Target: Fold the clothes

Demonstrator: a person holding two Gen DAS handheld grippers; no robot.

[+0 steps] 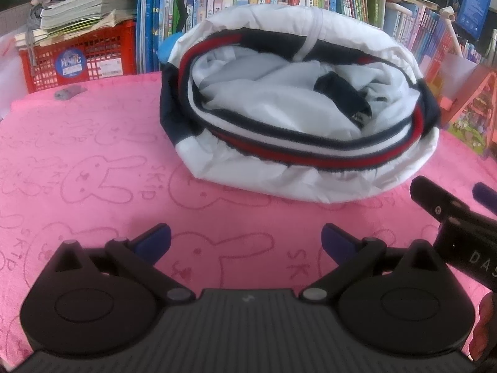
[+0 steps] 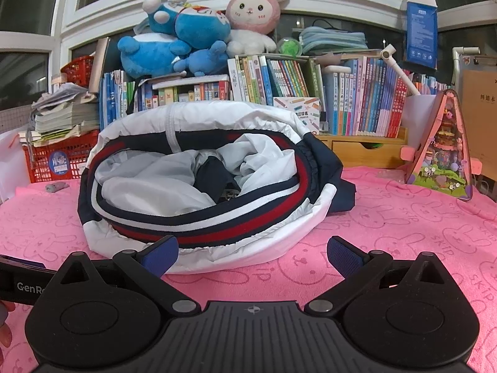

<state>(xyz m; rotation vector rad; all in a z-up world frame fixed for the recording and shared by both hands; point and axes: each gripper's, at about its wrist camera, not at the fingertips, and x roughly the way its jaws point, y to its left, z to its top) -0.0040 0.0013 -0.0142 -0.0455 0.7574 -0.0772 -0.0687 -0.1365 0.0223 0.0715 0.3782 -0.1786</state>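
Jacket (image 2: 198,183) sits mid-frame on pink towel (image 2: 388,227), bundled into its own white hood w/ red-navy band showing; looks basically folded, maybe only tidying left. Left gripper (image 1: 245,242) & right gripper (image 2: 251,256) hover near its front edge, fingers wide, holding nothing. Books (image 2: 357,93) behind.

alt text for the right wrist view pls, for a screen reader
A bundled white jacket with navy and red stripes sits on a pink bunny-print towel, just ahead of the open right gripper, which holds nothing. Behind it are rows of books with plush toys on top.
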